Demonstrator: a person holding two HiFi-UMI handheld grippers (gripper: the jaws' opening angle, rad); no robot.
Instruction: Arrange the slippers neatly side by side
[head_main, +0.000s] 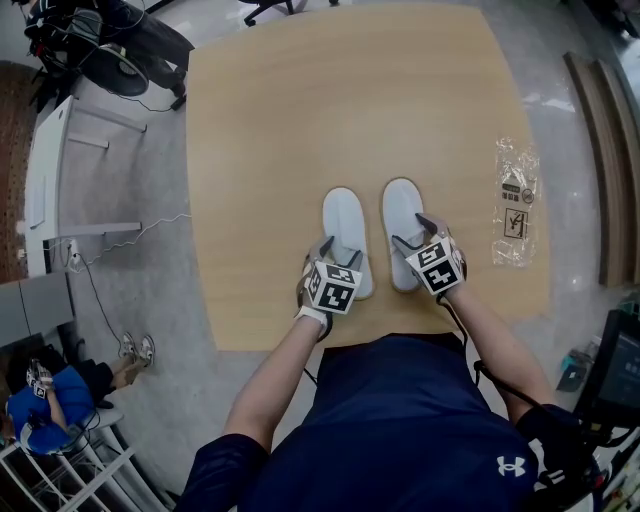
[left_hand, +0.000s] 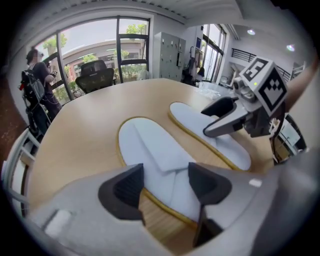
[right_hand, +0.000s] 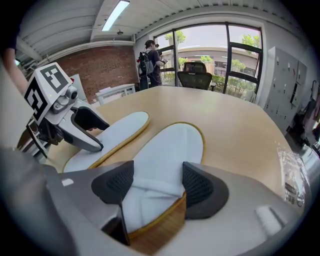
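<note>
Two white slippers with yellow-trimmed soles lie side by side on the wooden table (head_main: 270, 140), toes pointing away from me. The left slipper (head_main: 343, 228) (left_hand: 150, 145) has its heel between the spread jaws of my left gripper (head_main: 336, 252) (left_hand: 165, 184), with bare wood showing beside the left pad. The right slipper (head_main: 402, 215) (right_hand: 167, 155) has its heel between the jaws of my right gripper (head_main: 414, 232) (right_hand: 154, 187), which also stands open, its pads close to the slipper's sides. Both slippers rest flat on the table.
A clear plastic bag (head_main: 515, 200) (right_hand: 294, 182) lies on the table to the right of the slippers. The table's front edge runs just below the grippers. A person (right_hand: 150, 62) stands near the windows beyond the far edge, by an office chair (left_hand: 95, 75).
</note>
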